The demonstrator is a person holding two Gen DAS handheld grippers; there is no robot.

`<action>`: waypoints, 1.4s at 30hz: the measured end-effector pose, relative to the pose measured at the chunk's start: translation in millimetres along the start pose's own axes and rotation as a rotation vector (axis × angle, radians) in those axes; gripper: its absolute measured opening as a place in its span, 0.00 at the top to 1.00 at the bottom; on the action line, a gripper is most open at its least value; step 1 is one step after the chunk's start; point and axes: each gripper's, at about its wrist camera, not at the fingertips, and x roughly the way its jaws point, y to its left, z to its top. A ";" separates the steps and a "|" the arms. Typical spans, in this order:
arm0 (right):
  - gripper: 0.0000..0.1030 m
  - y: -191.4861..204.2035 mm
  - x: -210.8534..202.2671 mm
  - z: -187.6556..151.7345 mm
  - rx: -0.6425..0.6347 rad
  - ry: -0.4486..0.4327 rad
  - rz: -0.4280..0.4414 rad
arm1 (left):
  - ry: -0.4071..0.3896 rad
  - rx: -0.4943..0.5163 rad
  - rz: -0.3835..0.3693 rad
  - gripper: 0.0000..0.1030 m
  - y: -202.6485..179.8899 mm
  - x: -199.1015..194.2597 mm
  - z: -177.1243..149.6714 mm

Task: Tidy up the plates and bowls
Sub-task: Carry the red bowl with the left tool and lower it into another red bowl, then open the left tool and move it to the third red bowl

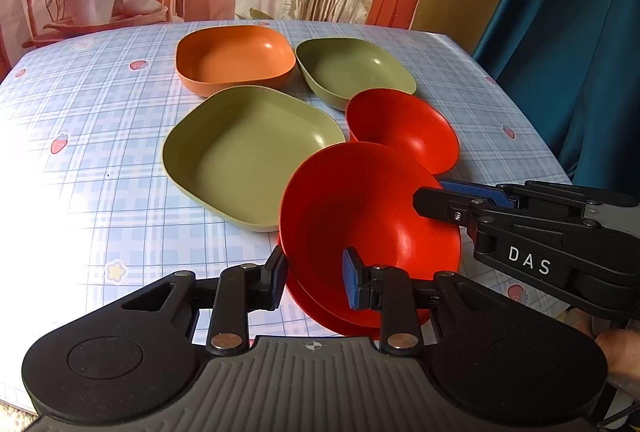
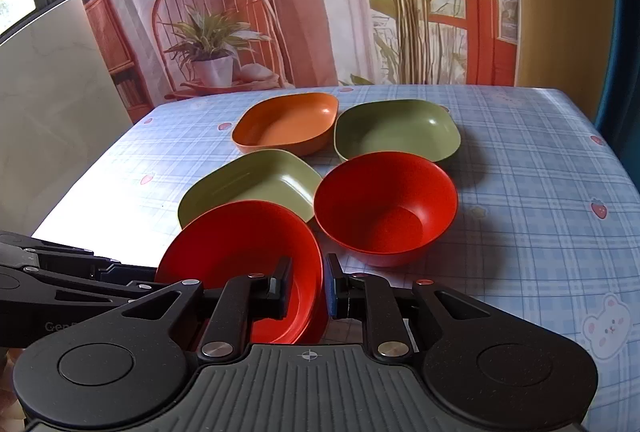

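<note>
Nearest me a red bowl (image 1: 360, 216) sits tilted, nested in a second red dish (image 1: 320, 308) whose rim shows beneath it. Just beyond, to the right, a deeper round red bowl (image 2: 386, 207) stands upright. Left of that lies a shallow pale green square plate (image 1: 248, 151). At the far side an orange square bowl (image 1: 234, 57) and a darker green square bowl (image 1: 354, 69) stand side by side.

Three red (image 2: 386, 207), two green (image 2: 396, 131), one orange (image 2: 286, 121) dish.
</note>
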 end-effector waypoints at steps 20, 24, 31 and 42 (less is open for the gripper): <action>0.77 -4.8 4.0 -2.7 -0.005 -0.008 -0.009 | -0.046 0.022 0.011 0.57 -4.0 -2.8 -0.2; 0.74 -6.1 1.4 -1.7 -0.008 -0.021 -0.015 | -0.077 0.022 0.019 0.48 -4.4 -8.5 0.8; 0.74 -11.8 -6.8 3.5 -0.005 -0.059 -0.023 | -0.108 -0.005 0.018 0.48 0.0 -13.0 4.7; 0.74 -44.2 -12.6 11.6 0.036 -0.103 -0.072 | -0.138 -0.019 0.006 0.48 0.4 -11.3 21.3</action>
